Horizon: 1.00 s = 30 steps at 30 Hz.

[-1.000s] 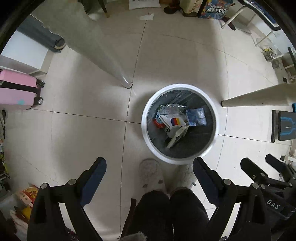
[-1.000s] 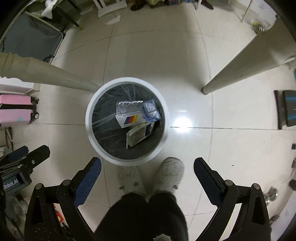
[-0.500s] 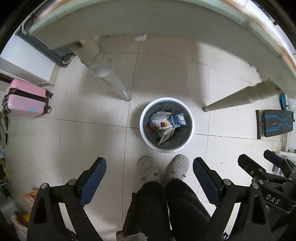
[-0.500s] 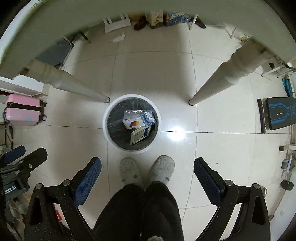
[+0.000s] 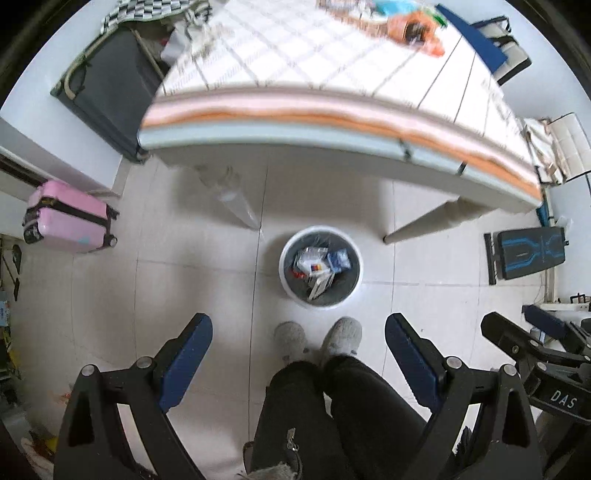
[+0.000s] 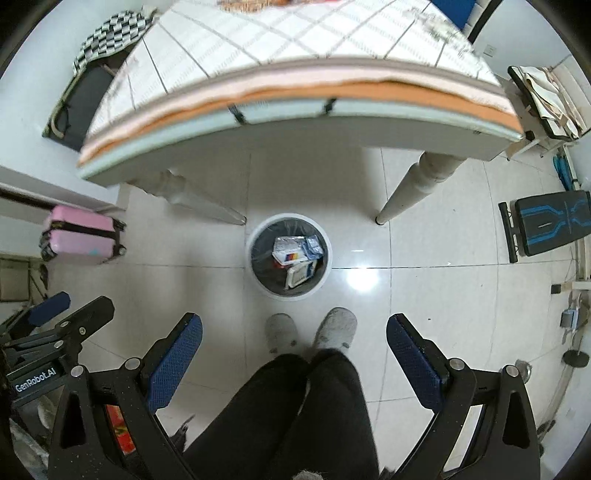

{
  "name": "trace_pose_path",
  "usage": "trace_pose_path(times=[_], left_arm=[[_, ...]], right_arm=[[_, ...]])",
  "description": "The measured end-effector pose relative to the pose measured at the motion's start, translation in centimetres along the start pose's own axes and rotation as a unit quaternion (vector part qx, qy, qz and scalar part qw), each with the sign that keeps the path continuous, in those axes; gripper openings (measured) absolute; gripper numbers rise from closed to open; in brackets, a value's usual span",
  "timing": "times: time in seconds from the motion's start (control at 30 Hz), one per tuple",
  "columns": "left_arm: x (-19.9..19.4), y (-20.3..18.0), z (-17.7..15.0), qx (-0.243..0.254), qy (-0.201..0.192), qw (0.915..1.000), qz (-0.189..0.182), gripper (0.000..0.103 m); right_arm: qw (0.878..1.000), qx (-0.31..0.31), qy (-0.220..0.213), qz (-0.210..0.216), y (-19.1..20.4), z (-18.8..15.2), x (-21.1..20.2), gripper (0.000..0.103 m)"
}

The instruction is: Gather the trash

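Observation:
A white-rimmed trash bin (image 5: 285, 275) with a dark liner stands on the floor under the table's front edge; it also shows in the right wrist view (image 6: 251, 258). Inside lie several boxes and wrappers (image 5: 317, 264), also seen from the right (image 6: 295, 256). My left gripper (image 5: 297, 332) is open and empty, high above the floor. My right gripper (image 6: 293, 328) is open and empty at about the same height. Blurred orange and blue items (image 5: 413, 26) lie on the far part of the tabletop.
A table with a checked cloth (image 5: 314, 59) and pale legs (image 6: 410, 192) spans the top of both views. The person's slippered feet (image 5: 317, 341) stand by the bin. A pink suitcase (image 5: 66, 221) is at left, a black-and-blue bench (image 5: 528, 253) at right.
Both grippers have risen from close over the bin to above table height. The bin looks much smaller and the tabletop has come into view. Both stay open.

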<state>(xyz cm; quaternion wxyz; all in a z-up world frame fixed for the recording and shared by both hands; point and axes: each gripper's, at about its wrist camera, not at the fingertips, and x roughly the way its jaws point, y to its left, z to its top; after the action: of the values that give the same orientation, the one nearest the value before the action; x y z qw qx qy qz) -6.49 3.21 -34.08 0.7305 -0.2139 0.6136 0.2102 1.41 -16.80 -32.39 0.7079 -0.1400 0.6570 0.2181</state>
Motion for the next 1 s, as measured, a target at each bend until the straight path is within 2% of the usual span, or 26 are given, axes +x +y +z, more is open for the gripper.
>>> trace_pose_path(times=[0.1, 0.13, 0.2, 0.37, 0.53, 0.77, 0.83, 0.93, 1.0], left_arm=[[-2.0, -0.4, 2.2, 0.001, -0.031, 0.9994, 0.014, 0.096], [-2.4, -0.5, 3.2, -0.001, -0.041, 0.9991, 0.014, 0.102], [-2.9, -0.4, 5.2, -0.008, -0.055, 0.9984, 0.009, 0.103], [-3.0, -1.0, 10.8, -0.039, -0.072, 0.9963, 0.025, 0.103], [-1.2, -3.3, 17.7, -0.092, -0.058, 0.9939, 0.016, 0.103], [1.9, -9.3, 30.0, -0.158, -0.029, 0.9868, -0.023, 0.103], [3.8, -11.0, 33.7, -0.181, -0.008, 0.9824, -0.044, 0.103], [7.5, -12.6, 37.9, -0.224, 0.032, 0.9704, -0.085, 0.102], [10.2, -13.6, 40.0, -0.248, 0.058, 0.9614, -0.105, 0.096]], right_arm=[[1.0, 0.018, -0.015, 0.018, 0.5, 1.7, -2.8, 0.101], [0.999, 0.021, -0.02, 0.021, 0.5, 2.3, -3.2, 0.101], [0.999, 0.028, -0.031, 0.029, 0.5, 4.5, -5.0, 0.101], [0.998, 0.02, -0.059, 0.016, -0.7, 12.3, -7.2, 0.101], [0.998, 0.017, -0.067, 0.0, -3.9, 21.8, -7.2, 0.101], [0.997, 0.053, -0.049, 0.012, -11.5, 39.7, -3.8, 0.101], [0.996, 0.07, -0.048, 0.02, -13.4, 45.2, -2.7, 0.101], [0.994, 0.089, -0.048, 0.041, -15.4, 52.1, -1.1, 0.101], [0.993, 0.095, -0.047, 0.049, -16.1, 56.6, 0.2, 0.101]])
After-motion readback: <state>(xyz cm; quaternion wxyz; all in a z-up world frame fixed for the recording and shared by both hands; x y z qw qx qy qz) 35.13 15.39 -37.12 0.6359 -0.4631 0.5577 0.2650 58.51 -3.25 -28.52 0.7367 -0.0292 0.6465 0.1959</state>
